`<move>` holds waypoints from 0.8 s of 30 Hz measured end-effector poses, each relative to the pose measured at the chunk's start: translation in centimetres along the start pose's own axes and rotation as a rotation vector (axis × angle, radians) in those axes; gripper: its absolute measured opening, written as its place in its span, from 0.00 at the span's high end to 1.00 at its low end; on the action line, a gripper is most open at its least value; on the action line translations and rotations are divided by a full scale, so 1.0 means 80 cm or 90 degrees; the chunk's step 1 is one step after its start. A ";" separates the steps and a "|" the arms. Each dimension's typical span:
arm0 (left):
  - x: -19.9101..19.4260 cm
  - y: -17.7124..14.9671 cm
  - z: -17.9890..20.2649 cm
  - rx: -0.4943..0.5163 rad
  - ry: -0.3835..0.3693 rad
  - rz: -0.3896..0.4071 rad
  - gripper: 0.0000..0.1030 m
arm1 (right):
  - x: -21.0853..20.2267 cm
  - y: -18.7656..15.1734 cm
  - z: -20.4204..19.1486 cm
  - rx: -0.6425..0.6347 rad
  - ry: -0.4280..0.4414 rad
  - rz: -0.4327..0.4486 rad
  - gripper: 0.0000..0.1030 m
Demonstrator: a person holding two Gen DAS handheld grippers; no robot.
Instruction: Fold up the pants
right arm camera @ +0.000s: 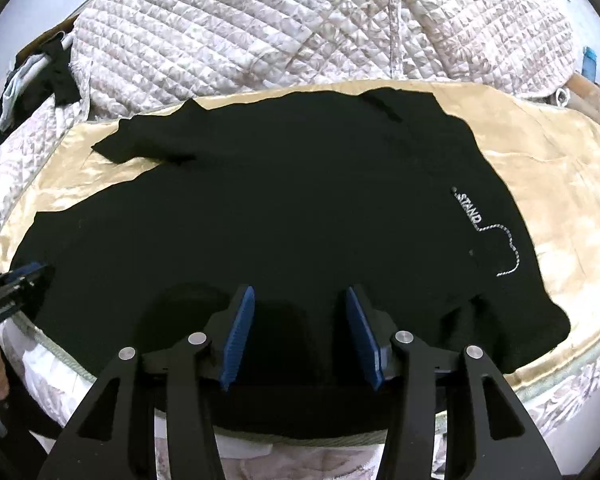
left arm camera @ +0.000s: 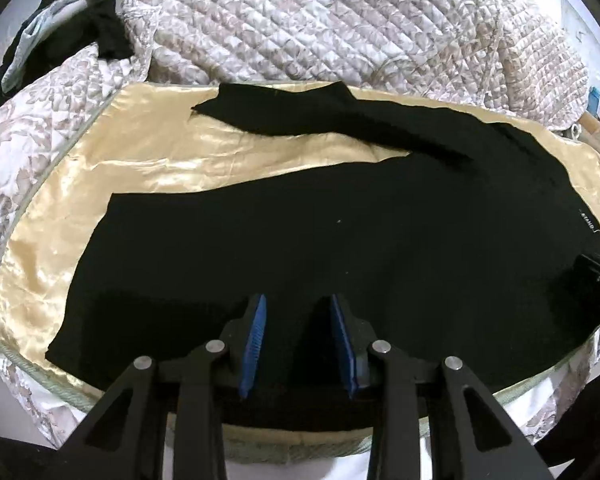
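Black pants (left arm camera: 340, 220) lie spread flat on a gold satin cloth (left arm camera: 140, 160), the two legs running to the left and the waist to the right. The pants (right arm camera: 280, 208) carry a white "STAND" print (right arm camera: 469, 210) near the waist. My left gripper (left arm camera: 298, 304) is open, its blue pads over the near leg's front edge. My right gripper (right arm camera: 300, 296) is open over the near edge by the waist. Each gripper shows at the edge of the other view: the right one (left arm camera: 598, 270) and the left one (right arm camera: 16, 280).
A quilted floral bedspread (left arm camera: 320, 20) is bunched up behind the gold cloth and hangs around it. Dark and pale clothes (left arm camera: 60, 32) are heaped at the far left. The bed's corded front edge (right arm camera: 280, 438) runs just under my grippers.
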State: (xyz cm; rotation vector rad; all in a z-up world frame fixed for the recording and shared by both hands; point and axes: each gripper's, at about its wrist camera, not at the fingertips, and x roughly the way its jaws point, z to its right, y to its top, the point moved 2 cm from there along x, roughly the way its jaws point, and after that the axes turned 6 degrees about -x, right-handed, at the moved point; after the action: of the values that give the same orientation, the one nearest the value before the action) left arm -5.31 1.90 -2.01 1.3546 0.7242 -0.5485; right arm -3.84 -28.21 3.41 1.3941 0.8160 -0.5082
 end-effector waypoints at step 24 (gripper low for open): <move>-0.011 0.016 0.005 -0.005 -0.014 0.001 0.60 | -0.008 0.018 0.019 0.048 -0.015 0.004 0.53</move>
State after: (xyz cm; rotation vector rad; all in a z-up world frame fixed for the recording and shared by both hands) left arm -4.92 1.68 -0.49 1.3395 0.7064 -0.5577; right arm -2.92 -29.59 4.81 1.4561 0.7794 -0.5543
